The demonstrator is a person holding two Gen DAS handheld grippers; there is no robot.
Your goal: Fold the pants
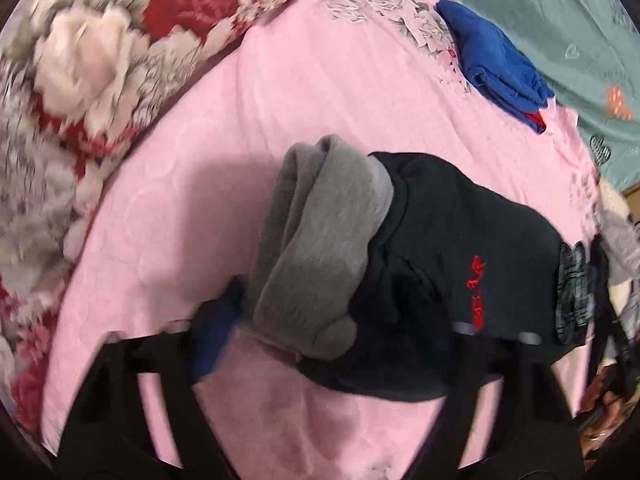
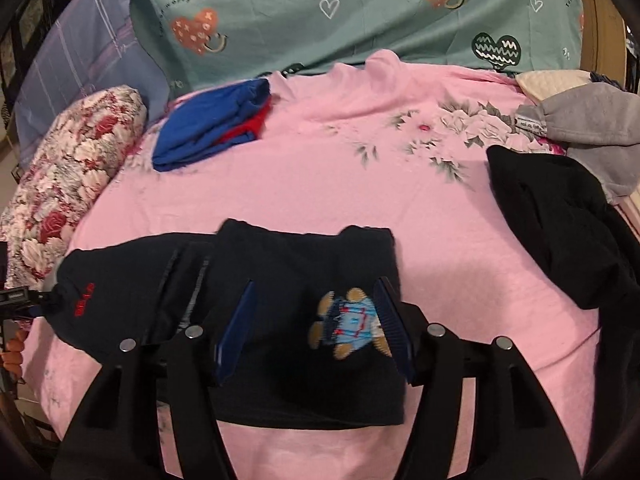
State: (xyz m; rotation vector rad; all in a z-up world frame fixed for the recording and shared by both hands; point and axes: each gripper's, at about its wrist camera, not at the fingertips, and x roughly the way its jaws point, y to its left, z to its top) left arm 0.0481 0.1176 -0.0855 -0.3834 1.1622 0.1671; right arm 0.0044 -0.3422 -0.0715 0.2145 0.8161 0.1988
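Dark navy pants (image 2: 300, 264) lie folded on the pink bedsheet (image 2: 400, 200), with a bear patch (image 2: 352, 328) facing up and red stitching near their left end. My right gripper (image 2: 316, 332) hovers just over the patch. It is open, its blue pads apart on either side and not pressing the cloth. In the left wrist view the pants (image 1: 460, 220) show a grey fleece lining (image 1: 320, 220) turned out at one end. My left gripper (image 1: 372, 334) stands wide around that end, the blurred blue pad beside the grey cloth. No squeeze on the cloth shows.
A folded blue and red bundle (image 2: 216, 120) lies at the back left. A rolled floral quilt (image 2: 68, 168) borders the left side. A black garment (image 2: 560, 220) and a grey one (image 2: 592, 120) are heaped at the right. A teal heart-print sheet (image 2: 360, 12) lies behind.
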